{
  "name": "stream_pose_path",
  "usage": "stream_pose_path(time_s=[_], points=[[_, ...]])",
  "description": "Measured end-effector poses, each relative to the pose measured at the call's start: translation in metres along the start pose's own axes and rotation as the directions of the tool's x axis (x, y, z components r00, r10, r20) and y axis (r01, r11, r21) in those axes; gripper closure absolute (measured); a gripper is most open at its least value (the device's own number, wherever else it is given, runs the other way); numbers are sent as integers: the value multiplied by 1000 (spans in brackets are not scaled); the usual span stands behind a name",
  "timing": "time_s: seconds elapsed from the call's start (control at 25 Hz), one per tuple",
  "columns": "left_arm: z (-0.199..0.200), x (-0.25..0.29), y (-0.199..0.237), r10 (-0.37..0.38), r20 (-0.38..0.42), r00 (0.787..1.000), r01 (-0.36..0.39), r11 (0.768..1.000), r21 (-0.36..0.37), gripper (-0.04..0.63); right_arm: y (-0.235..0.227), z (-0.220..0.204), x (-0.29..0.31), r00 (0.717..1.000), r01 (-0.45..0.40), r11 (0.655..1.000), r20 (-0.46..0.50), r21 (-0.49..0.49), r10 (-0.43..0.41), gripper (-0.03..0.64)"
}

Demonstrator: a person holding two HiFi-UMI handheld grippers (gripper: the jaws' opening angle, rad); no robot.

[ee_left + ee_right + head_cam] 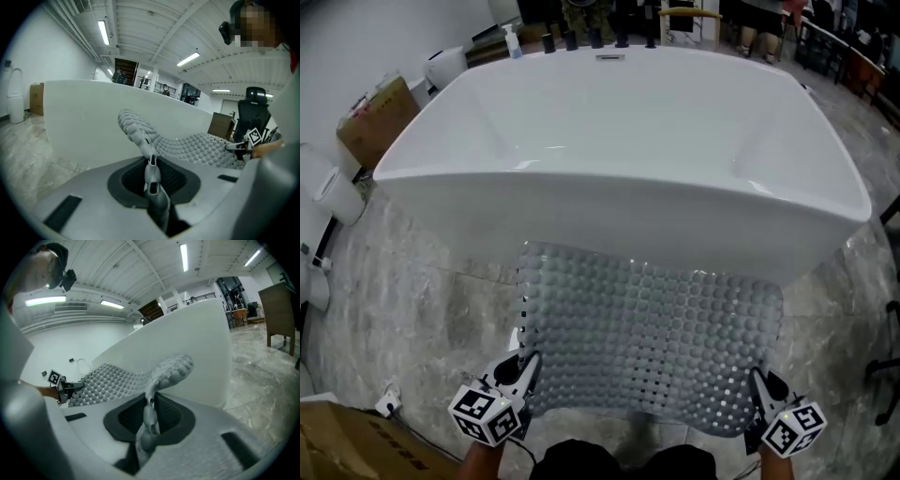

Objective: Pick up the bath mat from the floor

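A grey bath mat studded with round bumps hangs stretched between my two grippers, lifted off the floor in front of the tub. My left gripper is shut on the mat's near left corner, and in the left gripper view the mat runs off from the jaws toward the other gripper. The right gripper is shut on the near right corner; in the right gripper view the mat curls up over the jaws. The mat's far edge reaches the tub's side.
A large white bathtub stands right ahead on a grey marble floor. Cardboard boxes and a white toilet are to the left. Another cardboard box lies at the near left.
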State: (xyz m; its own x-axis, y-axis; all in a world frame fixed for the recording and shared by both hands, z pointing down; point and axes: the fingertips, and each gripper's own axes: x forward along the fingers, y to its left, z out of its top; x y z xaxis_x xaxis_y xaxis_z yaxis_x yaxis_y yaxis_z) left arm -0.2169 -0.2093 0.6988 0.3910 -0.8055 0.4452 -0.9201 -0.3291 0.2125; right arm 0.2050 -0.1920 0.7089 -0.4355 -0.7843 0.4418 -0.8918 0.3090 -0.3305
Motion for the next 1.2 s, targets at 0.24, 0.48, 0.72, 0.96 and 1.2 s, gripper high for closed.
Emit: stream_pose_path(time_s=[0.24, 0.48, 0.72, 0.96, 1.2], points=[[82, -52, -22, 14, 8, 1000, -14, 1000, -12, 541, 43, 84, -43, 999, -33, 999, 14, -6, 33, 568], [166, -110, -37, 35, 42, 999, -34, 999, -13, 543, 78, 166, -94, 998, -46, 999, 36, 0, 46, 568], [259, -164, -60, 63, 80, 995, -63, 998, -1, 543, 114, 245, -143, 993, -69, 998, 91, -11, 70, 568], [328, -210, -78, 49, 142, 989, -49, 999, -2, 543, 147, 317, -188, 987, -88, 996, 134, -25, 90, 569], [393, -263, -91, 50, 165, 985, -51, 999, 5, 543, 174, 372, -241, 980, -102, 994, 169, -33, 106, 569]])
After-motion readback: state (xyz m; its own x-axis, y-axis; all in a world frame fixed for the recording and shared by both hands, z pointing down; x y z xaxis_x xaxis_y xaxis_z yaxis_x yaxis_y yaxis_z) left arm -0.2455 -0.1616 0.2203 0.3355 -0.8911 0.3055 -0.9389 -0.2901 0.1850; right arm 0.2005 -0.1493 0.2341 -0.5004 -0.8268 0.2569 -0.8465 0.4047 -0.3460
